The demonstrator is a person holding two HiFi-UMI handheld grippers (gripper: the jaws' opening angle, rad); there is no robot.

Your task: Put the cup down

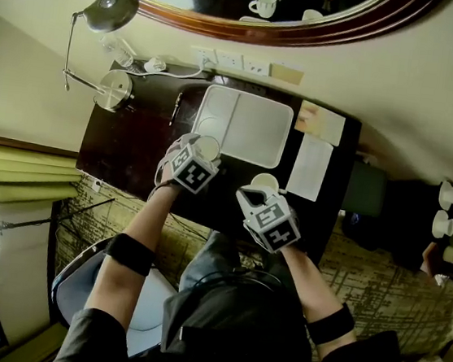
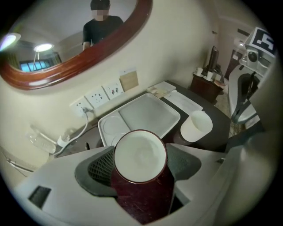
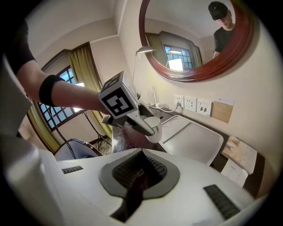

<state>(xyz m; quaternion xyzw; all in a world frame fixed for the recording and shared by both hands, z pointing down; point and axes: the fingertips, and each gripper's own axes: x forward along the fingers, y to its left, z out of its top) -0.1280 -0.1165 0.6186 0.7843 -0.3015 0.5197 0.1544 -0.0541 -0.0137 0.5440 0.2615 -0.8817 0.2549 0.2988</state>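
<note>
A dark red cup [image 2: 140, 176] with a white inside sits upright between the jaws of my left gripper [image 2: 140, 165], whose ribbed pads press on its two sides. In the head view this gripper [image 1: 196, 160] holds the cup [image 1: 208, 147] above the near left corner of the white tray [image 1: 257, 131]. The right gripper view shows the same cup [image 3: 154, 128] lifted off the dark table [image 3: 128, 141]. My right gripper [image 3: 141, 170] is shut with nothing in it and hovers by the table's front edge [image 1: 261, 201]. A second cup [image 1: 265, 181] stands just beyond it, right of the tray [image 2: 146, 115].
A desk lamp [image 1: 108, 10] stands at the table's far left, with wall sockets [image 1: 229, 60] and a cable behind the tray. Papers [image 1: 310, 166] and a notepad [image 1: 320, 120] lie right of the tray. A side table with white cups [image 1: 448, 207] stands further right.
</note>
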